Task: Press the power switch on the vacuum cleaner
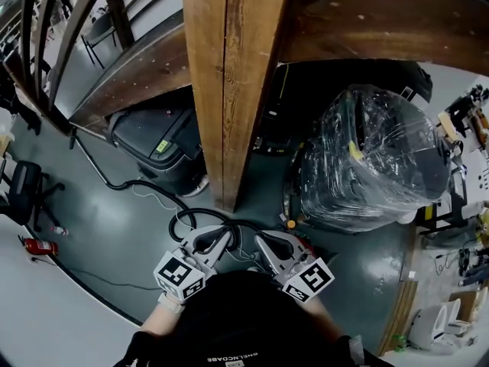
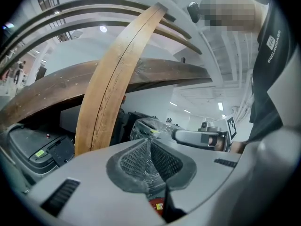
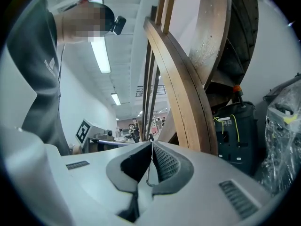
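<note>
A black vacuum cleaner (image 1: 162,142) with a green label stands on the floor under the wooden stairs, left of the post; its grey lid and label show in the left gripper view (image 2: 43,150). A black hose (image 1: 137,183) runs from it toward me. Both grippers are held low, close to my body and well short of the machine. My left gripper (image 1: 220,240) is shut with nothing between its ribbed pads (image 2: 150,144). Beside it my right gripper (image 1: 264,245) is shut and empty too (image 3: 151,146). No switch can be made out.
A thick wooden post (image 1: 233,90) rises straight ahead. A bulky plastic-wrapped load (image 1: 374,159) stands to the right, with a second black machine (image 3: 234,131) behind the post. An office chair (image 1: 23,191) and a small red object (image 1: 38,245) are at the left.
</note>
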`<control>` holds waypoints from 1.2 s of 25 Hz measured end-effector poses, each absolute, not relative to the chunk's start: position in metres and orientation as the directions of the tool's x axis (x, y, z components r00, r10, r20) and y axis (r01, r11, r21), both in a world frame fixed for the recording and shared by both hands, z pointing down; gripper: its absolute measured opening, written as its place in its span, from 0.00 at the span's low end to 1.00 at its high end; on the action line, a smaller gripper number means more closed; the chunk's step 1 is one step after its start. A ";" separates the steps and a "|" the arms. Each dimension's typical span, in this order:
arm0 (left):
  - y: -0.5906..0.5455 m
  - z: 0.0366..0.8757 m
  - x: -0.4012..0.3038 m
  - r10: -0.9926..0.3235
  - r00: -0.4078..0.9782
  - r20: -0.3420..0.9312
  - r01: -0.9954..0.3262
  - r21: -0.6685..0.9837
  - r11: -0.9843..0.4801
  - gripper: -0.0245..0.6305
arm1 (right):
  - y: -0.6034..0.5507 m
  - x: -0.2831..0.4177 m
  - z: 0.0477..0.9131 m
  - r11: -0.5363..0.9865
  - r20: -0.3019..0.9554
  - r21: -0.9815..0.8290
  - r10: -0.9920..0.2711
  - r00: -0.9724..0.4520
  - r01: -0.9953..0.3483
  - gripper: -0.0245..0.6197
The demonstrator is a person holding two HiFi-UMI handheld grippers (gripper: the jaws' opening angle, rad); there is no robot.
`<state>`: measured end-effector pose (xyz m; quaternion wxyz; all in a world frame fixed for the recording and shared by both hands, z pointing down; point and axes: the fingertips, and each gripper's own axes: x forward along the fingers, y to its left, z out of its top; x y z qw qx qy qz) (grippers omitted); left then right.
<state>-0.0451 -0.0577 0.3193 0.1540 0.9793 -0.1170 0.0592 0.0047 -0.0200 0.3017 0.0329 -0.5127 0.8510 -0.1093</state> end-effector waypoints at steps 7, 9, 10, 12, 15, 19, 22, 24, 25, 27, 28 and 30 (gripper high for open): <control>-0.058 0.315 -0.050 -0.253 0.958 0.138 -0.283 0.286 -0.915 0.06 | -0.019 -0.004 0.304 0.491 0.060 -0.234 -0.854 -0.517 -0.839 0.08; -0.058 0.314 -0.051 -0.269 0.954 0.134 -0.297 0.290 -0.910 0.06 | -0.018 -0.007 0.305 0.497 0.068 -0.225 -0.850 -0.522 -0.838 0.08; -0.057 0.314 -0.052 -0.274 0.952 0.133 -0.302 0.292 -0.908 0.06 | -0.017 -0.007 0.304 0.498 0.067 -0.224 -0.850 -0.523 -0.838 0.08; -0.055 0.314 -0.055 -0.285 0.949 0.135 -0.313 0.294 -0.903 0.06 | -0.017 -0.008 0.302 0.503 0.060 -0.235 -0.847 -0.529 -0.832 0.08; -0.054 0.316 -0.059 -0.300 0.943 0.142 -0.330 0.298 -0.896 0.06 | -0.021 -0.006 0.302 0.505 0.055 -0.254 -0.844 -0.534 -0.825 0.08; -0.053 0.319 -0.063 -0.318 0.935 0.155 -0.351 0.302 -0.886 0.06 | -0.023 -0.002 0.304 0.504 0.058 -0.261 -0.843 -0.535 -0.823 0.08; -0.052 0.321 -0.067 -0.334 0.929 0.160 -0.368 0.303 -0.879 0.06 | -0.023 -0.003 0.307 0.507 0.059 -0.278 -0.838 -0.542 -0.816 0.08; -0.052 0.321 -0.068 -0.344 0.925 0.161 -0.378 0.303 -0.875 0.06 | -0.023 -0.004 0.310 0.513 0.064 -0.285 -0.833 -0.550 -0.810 0.08; -0.052 0.322 -0.068 -0.349 0.923 0.163 -0.383 0.303 -0.873 0.06 | -0.023 -0.005 0.311 0.515 0.066 -0.285 -0.831 -0.553 -0.808 0.08; -0.052 0.323 -0.071 -0.360 0.918 0.167 -0.395 0.302 -0.867 0.06 | -0.024 -0.006 0.312 0.517 0.065 -0.289 -0.829 -0.555 -0.806 0.08; -0.052 0.324 -0.072 -0.367 0.915 0.168 -0.402 0.303 -0.864 0.06 | -0.024 -0.006 0.312 0.519 0.062 -0.291 -0.828 -0.557 -0.804 0.08; -0.052 0.326 -0.074 -0.378 0.910 0.168 -0.413 0.307 -0.858 0.06 | -0.023 -0.007 0.313 0.522 0.062 -0.291 -0.826 -0.560 -0.802 0.08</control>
